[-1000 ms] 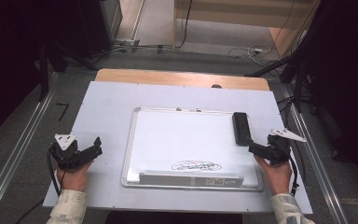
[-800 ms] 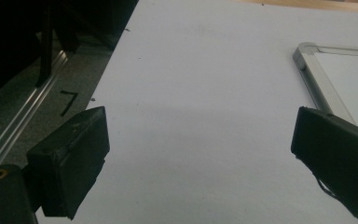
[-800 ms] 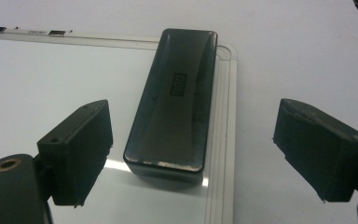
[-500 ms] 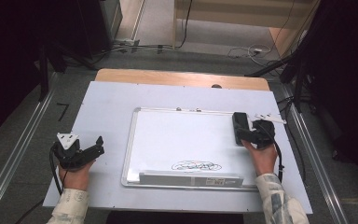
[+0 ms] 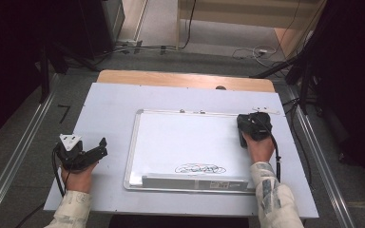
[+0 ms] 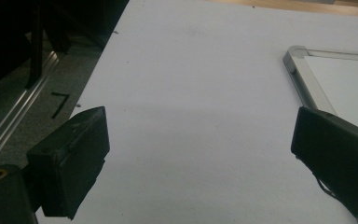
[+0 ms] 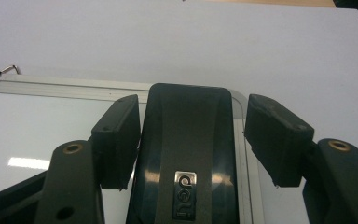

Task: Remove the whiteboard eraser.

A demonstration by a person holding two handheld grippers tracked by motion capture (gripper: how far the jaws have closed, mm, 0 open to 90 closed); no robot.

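Pale grey tabletop (image 5: 109, 102) fills my working area, with dark floor beyond it. Nearest me, my left gripper (image 5: 82, 154) rests on the bare table left of the white, metal-framed whiteboard (image 5: 190, 142), its jaws spread wide with nothing between them. Near the board's bottom edge I see a black scribble (image 5: 200, 168). Farther up, my right gripper (image 5: 251, 124) straddles the black rectangular eraser (image 7: 186, 149) lying on the board's upper right corner; its jaws are apart, one at each side, not yet clamped.
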